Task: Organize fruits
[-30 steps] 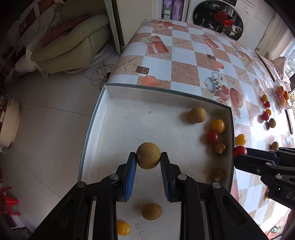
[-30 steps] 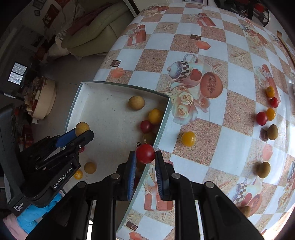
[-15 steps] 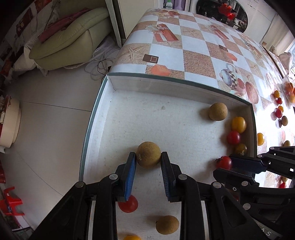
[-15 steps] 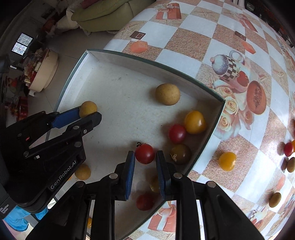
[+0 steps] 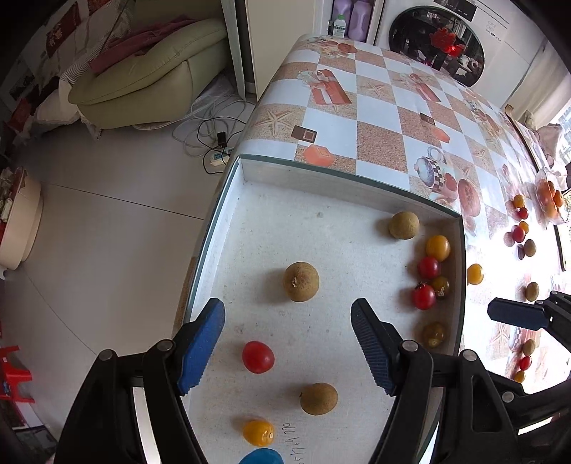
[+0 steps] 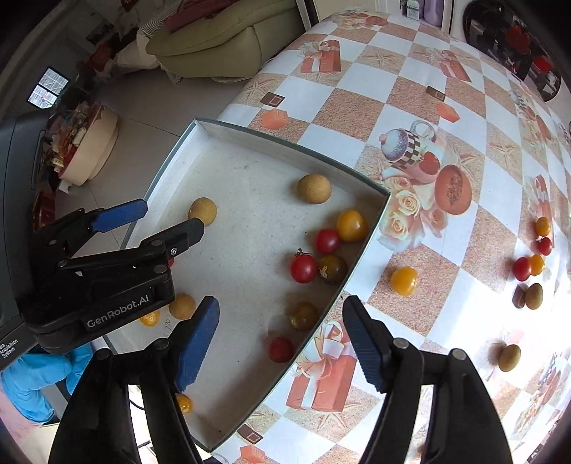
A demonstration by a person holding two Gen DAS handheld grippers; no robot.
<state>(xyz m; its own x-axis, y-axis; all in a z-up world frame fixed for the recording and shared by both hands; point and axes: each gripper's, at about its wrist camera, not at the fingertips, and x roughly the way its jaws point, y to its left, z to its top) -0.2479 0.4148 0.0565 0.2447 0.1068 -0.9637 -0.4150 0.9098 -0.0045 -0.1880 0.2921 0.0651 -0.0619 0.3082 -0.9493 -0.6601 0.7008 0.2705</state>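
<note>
Released, brown fruit [image 5: 301, 282] and red tomato [image 6: 303, 268] lie in tray [image 5: 323, 177]; both grippers opening, empty.

green sofa [image 5: 142, 71] at ten o'clock, a maroon cloth [image 5: 142, 39] draped on it. white cables and a power strip [image 5: 217, 159] on the grey floor beside the table. washing machine [image 5: 435, 39] at one o'clock, purple bottles [image 5: 353, 18] just left of it. cream tub [image 5: 19, 217] at nine o'clock.
</note>
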